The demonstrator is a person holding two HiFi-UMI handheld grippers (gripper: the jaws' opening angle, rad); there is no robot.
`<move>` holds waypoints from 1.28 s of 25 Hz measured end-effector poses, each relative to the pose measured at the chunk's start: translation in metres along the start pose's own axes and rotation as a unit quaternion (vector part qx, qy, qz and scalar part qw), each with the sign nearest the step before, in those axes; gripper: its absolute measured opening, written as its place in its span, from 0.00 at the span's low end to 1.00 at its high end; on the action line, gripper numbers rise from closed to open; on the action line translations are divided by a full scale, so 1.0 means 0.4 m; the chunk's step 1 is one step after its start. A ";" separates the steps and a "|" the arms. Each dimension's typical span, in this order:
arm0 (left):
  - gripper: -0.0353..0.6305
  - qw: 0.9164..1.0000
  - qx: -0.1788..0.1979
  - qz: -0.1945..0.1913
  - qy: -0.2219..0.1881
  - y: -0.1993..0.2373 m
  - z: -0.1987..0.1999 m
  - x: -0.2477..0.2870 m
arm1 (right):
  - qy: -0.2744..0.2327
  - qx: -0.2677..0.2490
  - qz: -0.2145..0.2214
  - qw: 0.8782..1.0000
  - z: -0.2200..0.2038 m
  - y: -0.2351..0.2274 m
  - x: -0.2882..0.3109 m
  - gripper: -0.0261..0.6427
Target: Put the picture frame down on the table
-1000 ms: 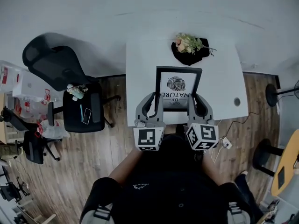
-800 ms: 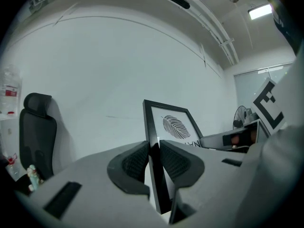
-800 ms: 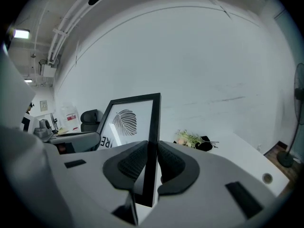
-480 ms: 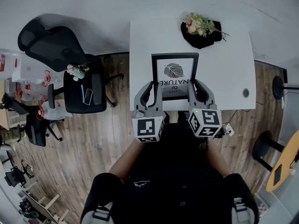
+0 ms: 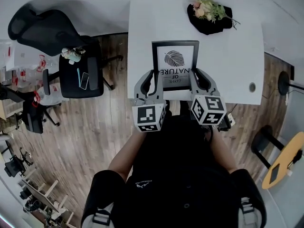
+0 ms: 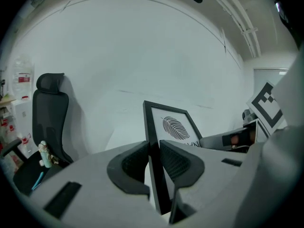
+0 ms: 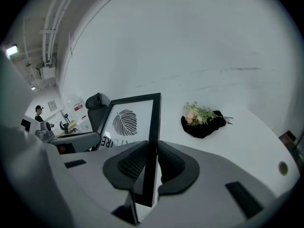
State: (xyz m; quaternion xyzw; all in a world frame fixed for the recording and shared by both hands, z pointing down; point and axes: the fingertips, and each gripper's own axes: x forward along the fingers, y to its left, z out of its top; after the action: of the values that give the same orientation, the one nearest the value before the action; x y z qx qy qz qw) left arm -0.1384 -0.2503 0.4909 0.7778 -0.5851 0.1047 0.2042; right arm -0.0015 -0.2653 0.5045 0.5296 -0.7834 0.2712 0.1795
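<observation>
You are holding the frame upright over the table's near edge, and it is not yet set down.

The frame (image 5: 175,64) is sitting between both grippers. Your left gripper (image 5: 154,82) is clamping its left rail and your right gripper (image 5: 195,81) its right rail, the jaws narrowed onto the black moulding. Over the last second you have been carrying it forward, so it is now standing further in over the white table (image 5: 142,37). This is looking like the approach to lowering, though I cannot tell whether its bottom edge is touching. Flowers (image 5: 212,9) on a dark cloth are lying well apart at the far corner. A black chair (image 5: 47,30) is standing to the left, on a wood floor (image 5: 95,127).
</observation>
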 end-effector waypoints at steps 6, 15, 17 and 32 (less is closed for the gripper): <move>0.17 0.999 -0.021 0.019 0.034 0.014 -0.069 0.027 | 0.043 0.001 0.014 0.999 -0.057 -0.018 0.049 0.14; 0.17 0.993 -0.059 0.044 0.087 0.043 -0.172 0.078 | 0.106 0.011 0.034 0.994 -0.138 -0.046 0.127 0.14; 0.17 0.992 -0.065 0.050 0.097 0.046 -0.194 0.085 | 0.120 0.013 0.036 0.992 -0.158 -0.052 0.141 0.14; 0.17 0.976 -0.100 0.079 0.175 0.058 -0.360 0.151 | 0.235 0.038 0.054 0.970 -0.311 -0.111 0.246 0.14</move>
State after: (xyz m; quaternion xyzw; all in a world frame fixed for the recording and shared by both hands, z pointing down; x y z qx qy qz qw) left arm -0.1318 -0.2445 0.6484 0.6743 -0.6075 0.1959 0.3714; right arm 0.0019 -0.2740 0.6689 0.4144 -0.7358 0.4269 0.3234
